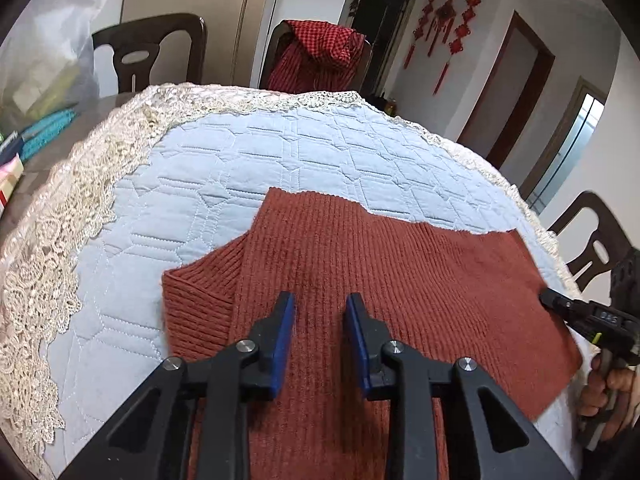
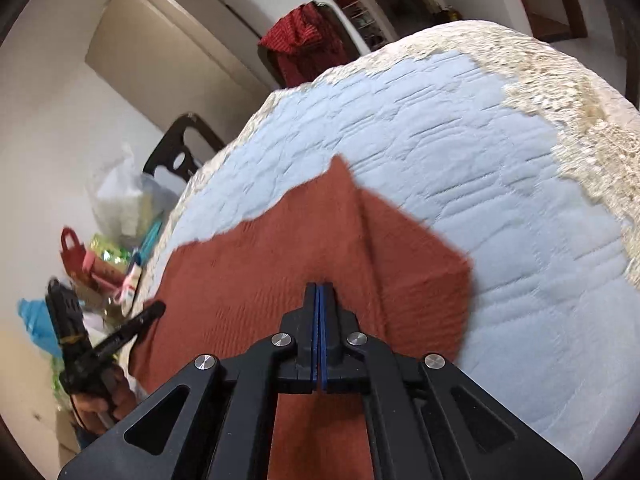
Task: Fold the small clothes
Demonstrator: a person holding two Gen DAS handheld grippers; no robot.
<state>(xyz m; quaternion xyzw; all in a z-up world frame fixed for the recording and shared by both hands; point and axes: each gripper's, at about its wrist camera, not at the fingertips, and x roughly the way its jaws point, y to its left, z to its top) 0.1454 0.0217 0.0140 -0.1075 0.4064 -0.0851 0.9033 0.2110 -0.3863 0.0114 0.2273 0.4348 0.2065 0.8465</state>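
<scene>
Left claw (image 1: 320,312): jaws parted, blue pads (image 1: 283,328) clear of any cloth, hovering above the knit.
Right claw (image 2: 320,300): clenched pad to pad, nothing visibly pinched, poised over the same garment.
Sweater (image 1: 360,272): rust-red ribbed knit, spread flat beneath and ahead of both claws, one sleeve folded out left of the left claw.
Surface: pale blue quilted cover (image 1: 240,168), lace trim (image 1: 44,264) left of the left claw.
Backdrop: red checked garment (image 1: 320,56) draped on a chair beyond the table.

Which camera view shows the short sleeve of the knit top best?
The left wrist view: the sleeve of the rust knit top lies flat and sharp there. The right wrist view shows only a blurred, lifted corner.
</scene>
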